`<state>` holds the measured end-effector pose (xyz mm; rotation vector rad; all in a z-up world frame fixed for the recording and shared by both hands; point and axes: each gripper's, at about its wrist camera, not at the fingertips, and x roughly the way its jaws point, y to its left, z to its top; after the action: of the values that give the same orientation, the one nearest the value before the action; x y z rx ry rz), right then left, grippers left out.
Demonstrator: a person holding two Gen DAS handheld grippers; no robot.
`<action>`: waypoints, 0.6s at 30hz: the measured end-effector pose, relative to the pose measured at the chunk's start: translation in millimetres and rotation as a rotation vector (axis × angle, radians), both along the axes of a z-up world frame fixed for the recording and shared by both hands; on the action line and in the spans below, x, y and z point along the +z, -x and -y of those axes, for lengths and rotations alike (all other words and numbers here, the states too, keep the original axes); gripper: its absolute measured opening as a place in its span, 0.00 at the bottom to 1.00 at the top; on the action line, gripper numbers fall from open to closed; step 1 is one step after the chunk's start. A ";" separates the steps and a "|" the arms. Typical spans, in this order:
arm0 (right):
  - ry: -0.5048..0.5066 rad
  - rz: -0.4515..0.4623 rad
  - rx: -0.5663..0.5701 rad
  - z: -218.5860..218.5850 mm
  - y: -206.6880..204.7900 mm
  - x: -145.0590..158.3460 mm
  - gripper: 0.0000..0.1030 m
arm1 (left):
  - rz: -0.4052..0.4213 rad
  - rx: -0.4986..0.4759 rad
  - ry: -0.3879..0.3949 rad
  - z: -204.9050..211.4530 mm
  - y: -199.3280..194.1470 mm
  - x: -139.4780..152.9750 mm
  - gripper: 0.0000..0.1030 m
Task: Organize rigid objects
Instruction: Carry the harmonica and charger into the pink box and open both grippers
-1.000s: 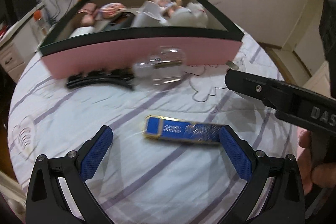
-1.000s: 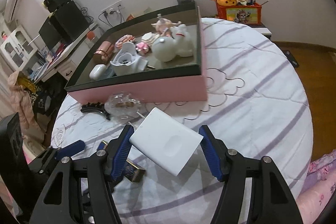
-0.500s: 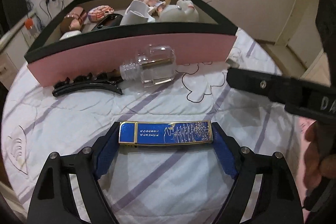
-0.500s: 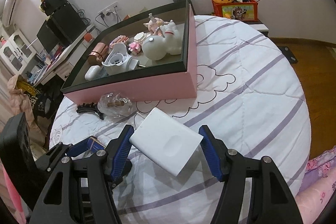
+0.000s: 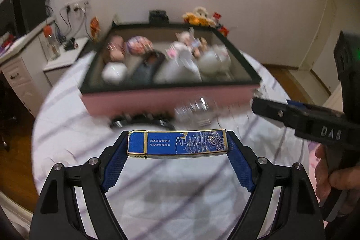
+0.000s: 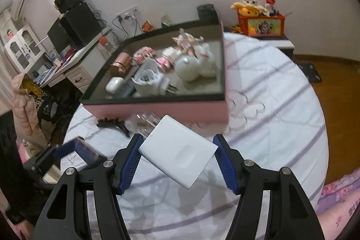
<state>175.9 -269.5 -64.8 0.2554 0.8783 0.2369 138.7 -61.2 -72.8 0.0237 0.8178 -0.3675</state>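
In the left wrist view, the left gripper (image 5: 177, 145) holds the blue box (image 5: 177, 143) across its length, with one blue pad pressed on each short end. One second ago this box lay flat on the bedcover (image 5: 180, 199) between wide open jaws; half a second ago the jaws had already closed on it. Now the box is lifted clear of the cover, and its shadow falls on the cloth below it. The pink tray (image 5: 171, 100) with the dark rim appears lower in the picture than before and its inside shows more, though it is blurred. The black hair clip (image 5: 139, 122) and the clear glass bottle (image 5: 195, 111) lie just in front of the tray wall, also blurred. At the right edge the right gripper's black body (image 5: 315, 123) and the hand (image 5: 335, 174) that carries it are visible.

In the right wrist view, the right gripper (image 6: 177, 151) grips a white flat case (image 6: 180, 150) between its blue pads, tilted, with one corner pointing down. This grip is the same as in both earlier pictures. The case hangs above the bedcover (image 6: 270, 105), near the front wall of the pink tray (image 6: 162, 110). At the lower left the left gripper (image 6: 65, 150) shows with the blue box (image 6: 86, 151), which is higher off the cover than half a second ago.
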 end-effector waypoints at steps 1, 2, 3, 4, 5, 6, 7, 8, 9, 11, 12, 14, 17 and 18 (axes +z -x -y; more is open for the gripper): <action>0.006 0.009 0.006 -2.6 -2.8 4.5 0.63 | 0.012 0.006 -0.001 -2.8 -3.7 4.9 0.81; 0.012 0.020 0.012 -5.2 -6.2 9.7 0.63 | 0.026 0.012 -0.003 -5.8 -8.8 10.7 0.81; 0.016 0.028 0.016 -7.1 -8.5 13.2 0.63 | 0.043 0.019 -0.005 -8.2 -15.2 16.9 0.81; 0.021 0.039 0.022 -9.3 -12.8 18.4 0.63 | 0.055 0.024 -0.006 -9.9 -20.4 21.4 0.81; 0.025 0.047 0.026 -10.9 -16.7 22.5 0.63 | 0.068 0.029 -0.007 -12.5 -26.1 26.5 0.81; 0.030 0.055 0.029 -12.3 -21.5 26.6 0.63 | 0.081 0.035 -0.011 -14.3 -33.9 31.0 0.81; 0.037 0.064 0.031 -14.0 -27.5 31.3 0.63 | 0.087 0.038 -0.014 -15.2 -40.0 33.3 0.81; 0.041 0.069 0.032 -14.6 -32.2 33.8 0.63 | 0.089 0.041 -0.016 -15.8 -49.1 34.9 0.81; 0.048 0.076 0.032 -15.5 -40.6 37.6 0.63 | 0.088 0.043 -0.015 -16.4 -60.0 35.9 0.81; 0.060 0.080 0.031 -16.2 -51.7 40.7 0.63 | 0.088 0.045 -0.020 -14.3 -73.3 34.9 0.81; 0.071 0.080 0.030 -16.6 -58.9 41.7 0.63 | 0.089 0.042 -0.027 -12.5 -82.4 33.3 0.81; 0.091 0.076 0.030 -17.2 -69.9 40.7 0.63 | 0.080 0.040 -0.035 -9.9 -97.2 28.3 0.81; 0.127 0.056 0.030 -17.1 -81.7 32.9 0.63 | 0.061 0.033 -0.042 -6.3 -112.2 18.4 0.81; 0.132 0.048 0.030 -17.0 -84.4 29.8 0.63 | 0.055 0.029 -0.048 -4.2 -117.2 14.1 0.81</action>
<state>260.3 -252.5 -35.1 0.1133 0.8465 0.2117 255.8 -57.1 -58.6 0.0661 0.7721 -0.3184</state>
